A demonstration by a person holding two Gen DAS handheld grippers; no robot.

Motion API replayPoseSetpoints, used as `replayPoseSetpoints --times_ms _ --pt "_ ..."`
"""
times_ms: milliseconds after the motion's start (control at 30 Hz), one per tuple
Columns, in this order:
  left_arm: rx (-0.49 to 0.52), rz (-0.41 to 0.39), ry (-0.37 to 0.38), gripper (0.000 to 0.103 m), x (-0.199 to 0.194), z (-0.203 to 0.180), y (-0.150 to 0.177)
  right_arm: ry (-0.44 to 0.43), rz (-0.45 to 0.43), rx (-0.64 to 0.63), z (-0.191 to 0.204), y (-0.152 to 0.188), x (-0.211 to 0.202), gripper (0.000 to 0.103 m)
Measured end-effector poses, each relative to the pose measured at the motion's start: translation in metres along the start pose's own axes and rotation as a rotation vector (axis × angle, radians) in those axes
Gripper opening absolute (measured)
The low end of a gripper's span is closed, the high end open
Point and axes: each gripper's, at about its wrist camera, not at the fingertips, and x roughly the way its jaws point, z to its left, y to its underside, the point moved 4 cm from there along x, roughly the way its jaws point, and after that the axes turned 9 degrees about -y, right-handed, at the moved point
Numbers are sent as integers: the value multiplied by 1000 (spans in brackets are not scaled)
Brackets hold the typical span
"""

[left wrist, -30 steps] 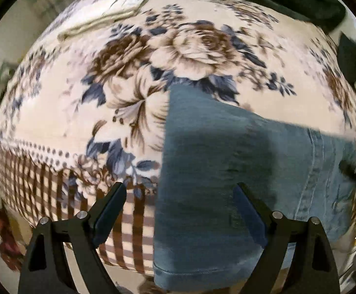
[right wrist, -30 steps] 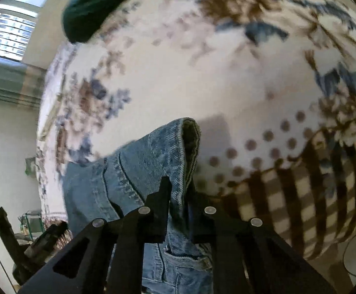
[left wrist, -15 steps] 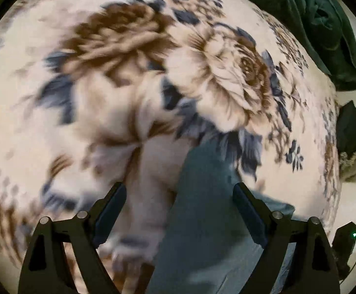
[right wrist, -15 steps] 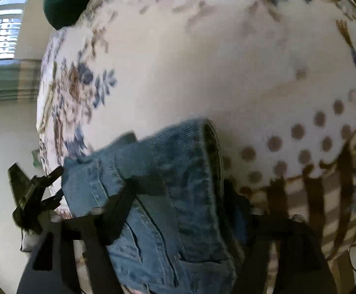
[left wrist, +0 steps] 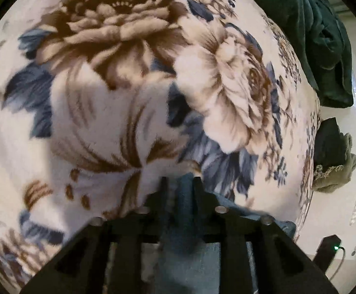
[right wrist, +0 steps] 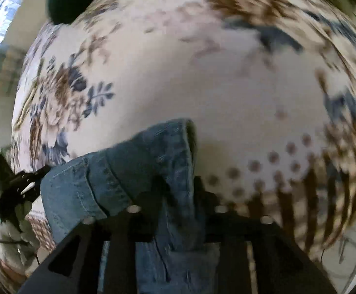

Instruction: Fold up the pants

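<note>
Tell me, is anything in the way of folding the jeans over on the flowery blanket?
Nothing visible. Both tongs, left and right, are shut on the jeans, and the flowery blanket ahead of them looks bare. The dark green cloth lies off at the far edge.

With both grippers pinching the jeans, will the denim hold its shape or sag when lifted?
The jeans will probably sag: they bunch and fold around the right gripper. Thick seams suggest some heft. The left gripper pinches only an edge, which may slip.
</note>
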Motion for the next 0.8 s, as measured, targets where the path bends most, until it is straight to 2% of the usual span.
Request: replayPoseSetpoints --times_ms 33,67,133,233,300,367,500,567,633,700,733,767,800 --pt "12 -30 -4 33 -12 -1 3 -18 -12 24 -4 5 -12 44" --pt "37 -65 -13 61 -25 -2 8 -27 -23 50 -7 13 -25 52" --pt "79 -88 -31 103 -40 -3 18 -48 -35 115 -16 39 -46 55" --pt "122 -81 -51 103 -51 -7 43 -138 23 230 -27 82 -46 55" --pt "142 -63 -72 103 -49 -9 62 -211 88 325 -33 104 -24 55" --pt "152 -60 -96 103 -44 -11 75 -265 106 406 -41 119 2 53" --pt "148 -28 -123 103 -28 -11 92 -358 11 552 -53 136 11 34" --pt "152 -29 -134 103 -25 -10 94 -357 -20 591 -62 144 10 26" --pt "155 -26 -153 103 -19 -10 93 -303 -30 563 -64 147 8 27" --pt "154 -23 -151 103 -20 -8 93 -303 -18 516 -56 146 5 33" --pt "156 -20 -143 103 -20 -8 94 -318 -9 491 -50 145 2 44" --pt "163 -19 -125 103 -20 -10 95 -327 -3 474 -47 147 0 63" --pt "177 -16 -85 103 -20 -11 98 -331 -5 457 -44 152 -4 75"
